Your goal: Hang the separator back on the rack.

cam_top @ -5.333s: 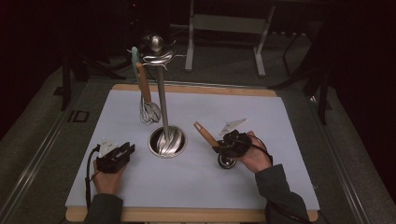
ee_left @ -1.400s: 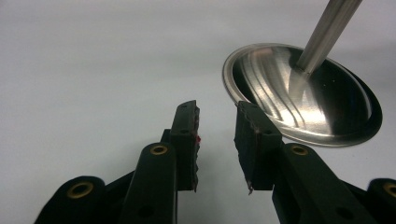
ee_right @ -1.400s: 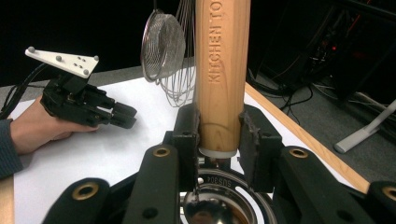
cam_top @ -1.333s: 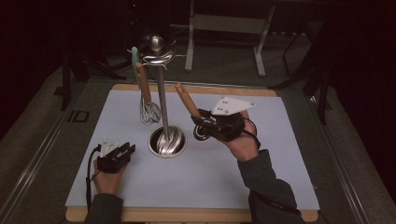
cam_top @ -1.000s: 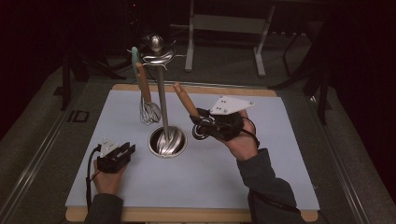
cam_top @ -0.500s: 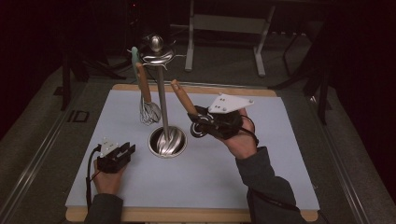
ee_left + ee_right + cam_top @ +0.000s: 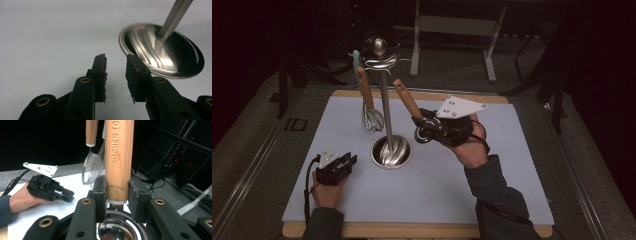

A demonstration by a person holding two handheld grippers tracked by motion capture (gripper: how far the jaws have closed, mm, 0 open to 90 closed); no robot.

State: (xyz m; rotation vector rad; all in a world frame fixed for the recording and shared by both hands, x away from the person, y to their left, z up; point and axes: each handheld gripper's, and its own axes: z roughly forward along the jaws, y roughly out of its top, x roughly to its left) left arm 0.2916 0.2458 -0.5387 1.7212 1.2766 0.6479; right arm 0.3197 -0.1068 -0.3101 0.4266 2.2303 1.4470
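Note:
A steel utensil stand rises from its round base (image 7: 390, 151) on a thin pole (image 7: 384, 107) to a hooked top (image 7: 379, 57). A whisk (image 7: 371, 119) with a wooden handle hangs from it. My right gripper (image 7: 421, 125) is raised just right of the pole, shut on the wooden handle (image 7: 404, 97) of a utensil whose round steel head (image 7: 422, 135) hangs below the jaws. In the right gripper view the handle (image 7: 119, 157) is clamped between the pads of the right gripper (image 7: 117, 182), with the whisk (image 7: 93, 168) behind it. My left gripper (image 7: 349, 161) rests on the mat, open and empty (image 7: 116, 58), beside the base (image 7: 162, 52).
A pale mat (image 7: 462, 180) covers the wooden tabletop. Dark metal frames and table legs (image 7: 452, 30) stand behind the table's far edge. The person's left hand with its gripper (image 7: 50, 188) lies on the mat in the right gripper view.
Since five seconds ago my right gripper has lifted the utensil off the mat; over the last second it has edged slightly left toward the pole. The left gripper has stayed still.

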